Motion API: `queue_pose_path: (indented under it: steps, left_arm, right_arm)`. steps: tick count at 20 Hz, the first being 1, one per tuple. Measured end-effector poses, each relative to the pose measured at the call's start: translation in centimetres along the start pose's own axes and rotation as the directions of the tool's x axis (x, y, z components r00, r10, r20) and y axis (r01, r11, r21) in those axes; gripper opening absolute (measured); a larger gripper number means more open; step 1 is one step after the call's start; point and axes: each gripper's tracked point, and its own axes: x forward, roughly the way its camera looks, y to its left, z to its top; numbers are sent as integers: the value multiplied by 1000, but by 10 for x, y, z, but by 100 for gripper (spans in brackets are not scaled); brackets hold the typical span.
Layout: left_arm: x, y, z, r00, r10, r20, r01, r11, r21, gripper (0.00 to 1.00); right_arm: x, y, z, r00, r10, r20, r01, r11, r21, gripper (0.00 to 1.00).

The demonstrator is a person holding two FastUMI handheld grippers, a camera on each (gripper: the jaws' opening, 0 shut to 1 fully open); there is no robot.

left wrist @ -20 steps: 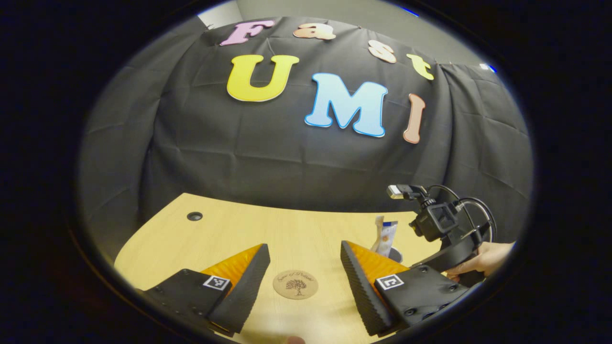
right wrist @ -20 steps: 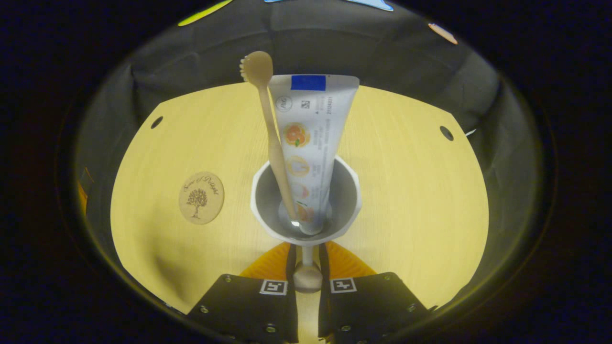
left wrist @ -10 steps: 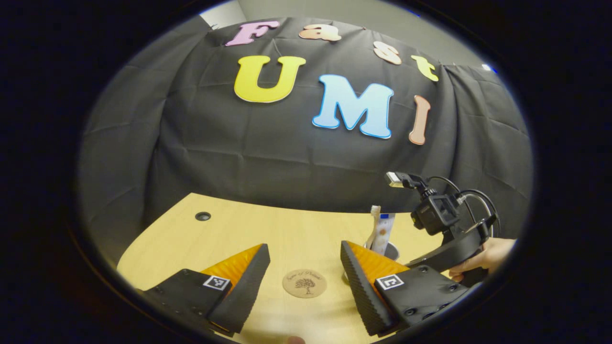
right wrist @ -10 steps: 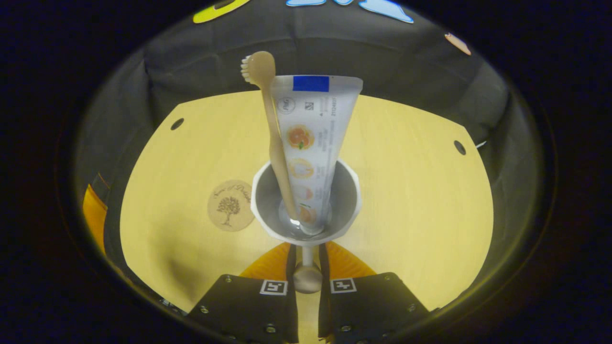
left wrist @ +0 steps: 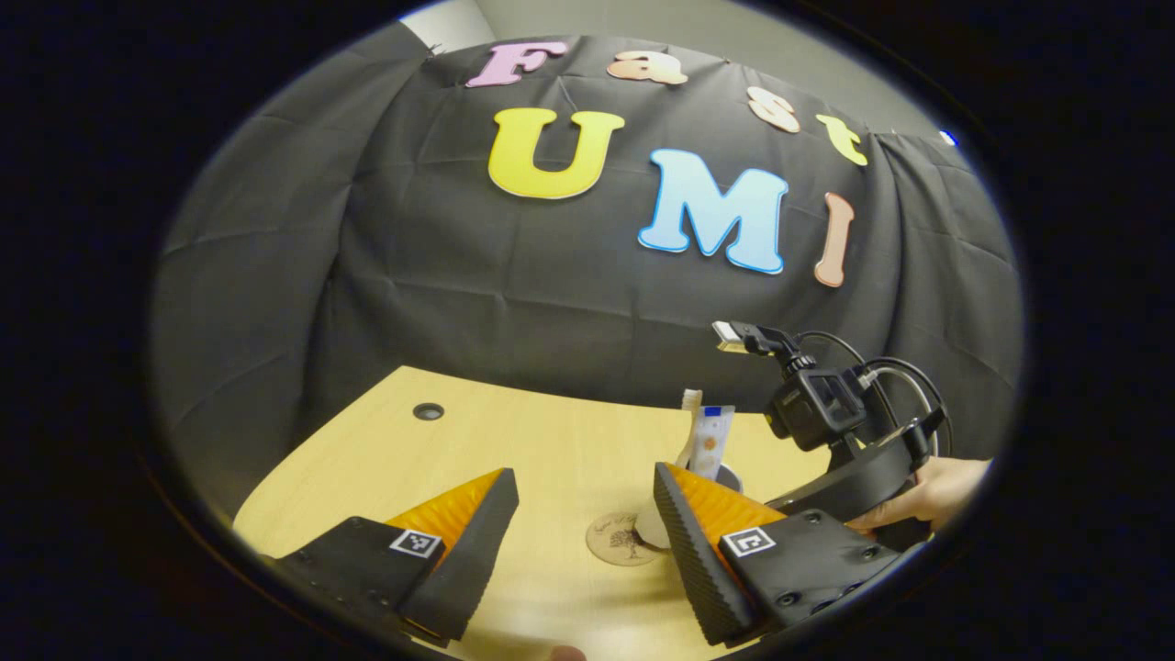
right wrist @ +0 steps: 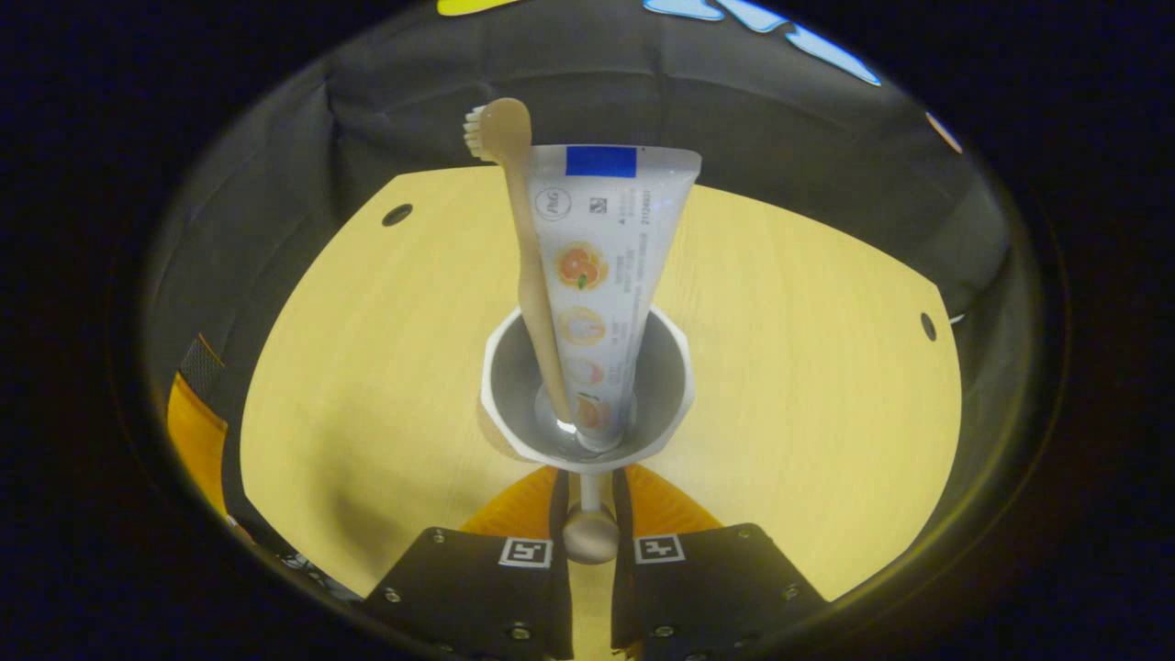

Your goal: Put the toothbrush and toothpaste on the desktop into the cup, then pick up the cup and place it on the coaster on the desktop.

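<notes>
Right gripper view: right hand-held gripper [right wrist: 589,514] pinches the cup [right wrist: 587,395] handle at frame centre, toothbrush [right wrist: 523,266] and toothpaste [right wrist: 601,275] inside. Coaster [left wrist: 622,540] peeks out beside it; lower slowly, level. Left hand-held gripper [left wrist: 583,542] gapes wide.

Left gripper view: low, faces wall. Right: steep, close above cup [right wrist: 587,390]. Shared: desk [left wrist: 514,450].

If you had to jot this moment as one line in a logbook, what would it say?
right tongs: shut on cup handle | cup: holds toothbrush, toothpaste, over coaster | left tongs: open, idle
</notes>
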Motion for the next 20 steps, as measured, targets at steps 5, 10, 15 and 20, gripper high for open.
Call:
queue_pose_path:
  steps: [5, 10, 15, 20]
  left_arm:
    - [-4, 15, 0, 1000, 25, -1, -25, 1000, -13, 95]
    - [-8, 22, 0, 999, 39, 0, -39, 999, -17, 95]
    - [-5, 21, -2, 999, 40, -6, -41, 999, -19, 95]
    - [-2, 11, 3, 1000, 26, 2, -26, 1000, -2, 95]
  right_arm:
    - [8, 19, 2, 1000, 15, -17, -16, 999, -36, 17]
    - [5, 17, 1, 999, 5, -33, -6, 999, -46, 18]
    - [3, 13, 3, 1000, -2, -29, 0, 997, -74, 23]
    - [-9, 8, 6, 1000, 4, 1, -3, 998, -68, 29]
